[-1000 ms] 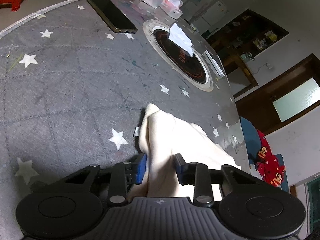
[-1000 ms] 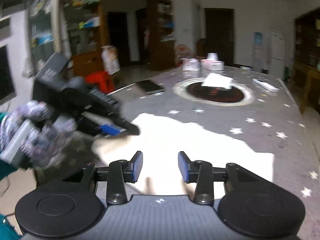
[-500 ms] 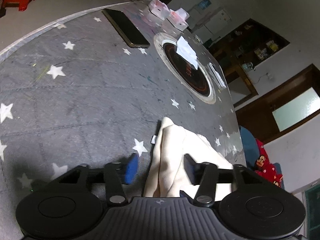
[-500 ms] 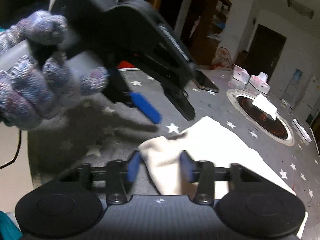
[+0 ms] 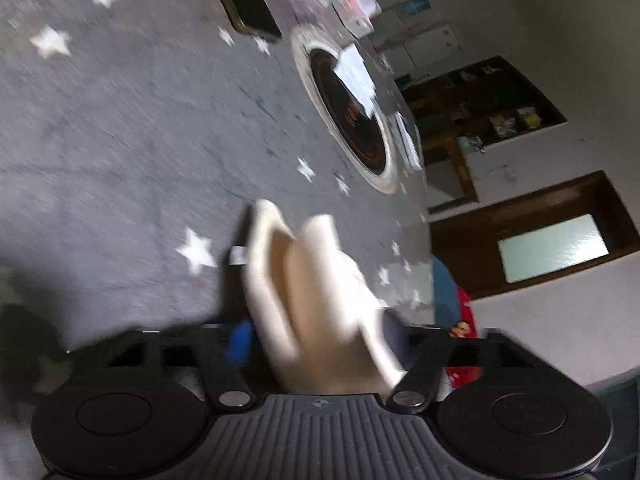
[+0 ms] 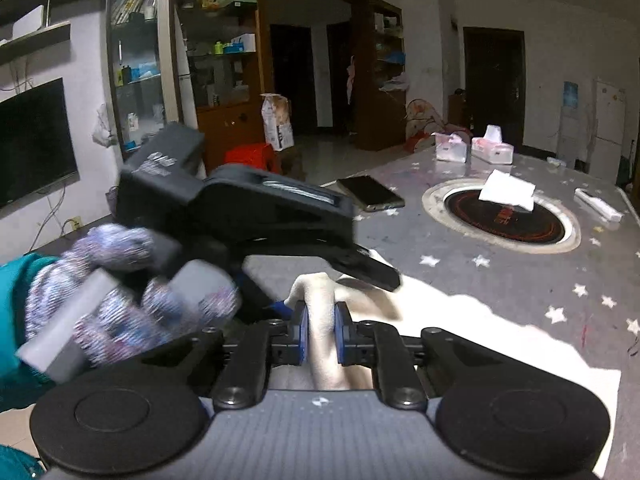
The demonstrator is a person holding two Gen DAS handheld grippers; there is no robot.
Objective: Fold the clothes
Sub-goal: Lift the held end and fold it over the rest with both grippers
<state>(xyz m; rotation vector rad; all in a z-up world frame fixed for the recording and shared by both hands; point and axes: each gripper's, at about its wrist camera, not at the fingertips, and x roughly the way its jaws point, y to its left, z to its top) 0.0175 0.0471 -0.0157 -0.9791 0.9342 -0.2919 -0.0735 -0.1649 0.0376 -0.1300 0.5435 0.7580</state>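
Between our right gripper's (image 6: pixel 319 330) fingers a bunched corner of the cream cloth (image 6: pixel 460 320) is pinched; our left gripper (image 5: pixel 316 340), just closing, clasps another fold. Soft, limp, light: we'd hold edges, not middles.

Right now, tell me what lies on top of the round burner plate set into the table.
A white folded paper lies on the burner plate, covering part of its far side. What the paper hides cannot be seen; the rest of the plate is bare.
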